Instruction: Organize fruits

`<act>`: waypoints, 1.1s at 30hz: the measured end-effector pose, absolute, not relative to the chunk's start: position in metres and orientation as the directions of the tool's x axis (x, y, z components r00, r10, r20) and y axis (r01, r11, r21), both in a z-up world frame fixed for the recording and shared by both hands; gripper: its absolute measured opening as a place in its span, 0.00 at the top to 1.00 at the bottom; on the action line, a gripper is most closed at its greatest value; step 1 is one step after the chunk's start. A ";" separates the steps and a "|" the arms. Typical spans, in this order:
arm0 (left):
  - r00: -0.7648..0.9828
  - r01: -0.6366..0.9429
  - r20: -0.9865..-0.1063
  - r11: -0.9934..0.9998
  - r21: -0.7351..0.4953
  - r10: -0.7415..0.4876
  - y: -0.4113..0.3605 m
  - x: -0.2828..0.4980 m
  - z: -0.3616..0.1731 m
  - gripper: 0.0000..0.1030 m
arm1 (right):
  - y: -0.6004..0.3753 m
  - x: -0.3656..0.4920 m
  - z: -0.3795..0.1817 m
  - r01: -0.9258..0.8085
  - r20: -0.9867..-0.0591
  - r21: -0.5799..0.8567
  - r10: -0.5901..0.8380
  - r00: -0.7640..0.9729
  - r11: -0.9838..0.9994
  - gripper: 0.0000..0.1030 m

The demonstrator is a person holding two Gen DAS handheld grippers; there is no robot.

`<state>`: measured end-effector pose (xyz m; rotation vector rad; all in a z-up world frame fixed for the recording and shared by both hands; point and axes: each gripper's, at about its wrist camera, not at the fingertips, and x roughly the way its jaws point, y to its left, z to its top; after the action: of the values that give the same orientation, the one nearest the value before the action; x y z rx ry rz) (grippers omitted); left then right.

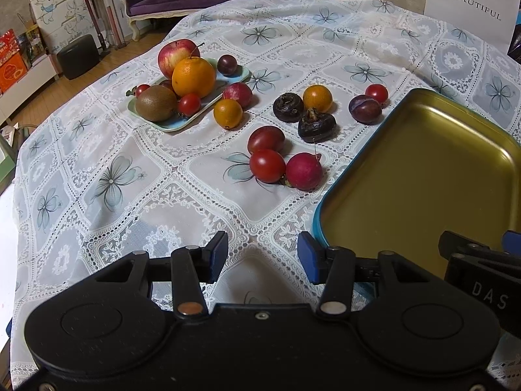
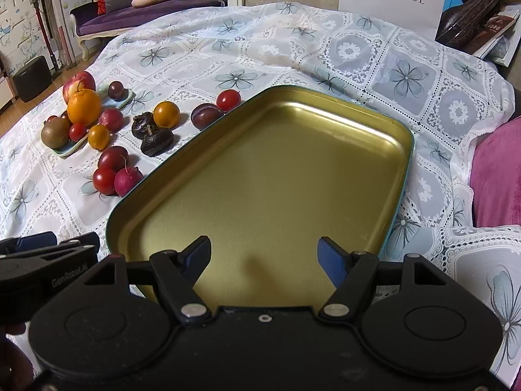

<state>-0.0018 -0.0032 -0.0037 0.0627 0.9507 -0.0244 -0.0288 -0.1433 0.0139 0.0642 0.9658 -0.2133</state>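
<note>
Spread wide and empty, left gripper over bare tablecloth by the near table edge; right gripper, likewise parted, over the empty gold tray. Beyond, loose tomatoes, radish and plum beside the tray's left rim. Likely to roll off if nudged.

In the left wrist view, the gold tray runs off the right edge, and its near corner is hidden behind the left gripper and the other gripper's tip. On the small plate left of the tray, the orange covers the apple's lower part and most of a dark fruit behind the kiwi.

The right wrist view loses the tray's near edge behind the right gripper.
</note>
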 end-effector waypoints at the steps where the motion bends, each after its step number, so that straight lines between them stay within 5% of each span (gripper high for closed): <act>1: 0.581 0.048 -0.814 0.998 0.043 0.007 -0.003 -0.002 -0.004 0.46 | -0.143 -0.029 0.014 0.208 -0.821 -0.041 -0.152 0.551 0.977 0.27; 33: 0.560 0.047 -0.828 0.999 0.022 -0.008 0.001 -0.001 -0.002 0.46 | -0.150 -0.020 0.009 0.235 -0.862 -0.024 -0.140 0.487 0.972 0.28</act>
<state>-0.0008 0.0010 -0.0019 0.0433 0.9759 -0.0327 -0.0202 -0.1499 0.0089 0.1015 1.0373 -0.2285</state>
